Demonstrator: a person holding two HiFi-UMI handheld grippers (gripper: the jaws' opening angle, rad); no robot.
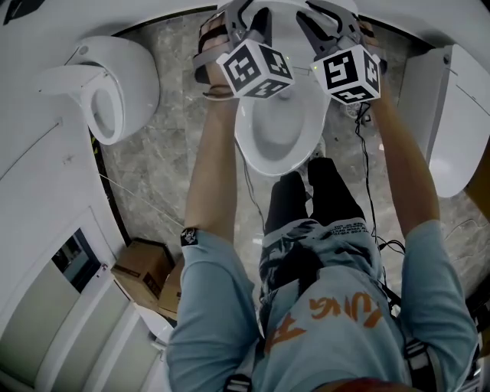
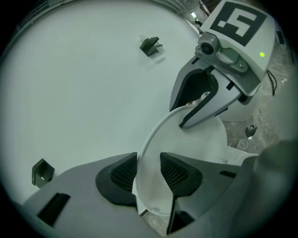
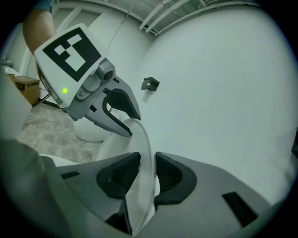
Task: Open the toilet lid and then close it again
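Observation:
The white toilet bowl (image 1: 279, 134) stands open in the middle of the head view, just beyond the person's legs. Its white lid (image 2: 195, 144) is raised upright close to a pale wall. My left gripper (image 1: 249, 19) and right gripper (image 1: 329, 19) reach side by side over the bowl to the lid's top edge. In the left gripper view the lid's rim sits between my left gripper's (image 2: 149, 172) black pads, with the right gripper (image 2: 200, 102) clamped further along. In the right gripper view the thin lid (image 3: 144, 139) fills the narrow gap of my right gripper (image 3: 148, 174).
Another white toilet (image 1: 107, 92) stands at the left and a white fixture (image 1: 452, 130) at the right. Cardboard boxes (image 1: 145, 268) lie lower left. A black cable (image 1: 366, 168) runs down the marble floor. A small dark bracket (image 2: 150, 45) sticks out of the wall.

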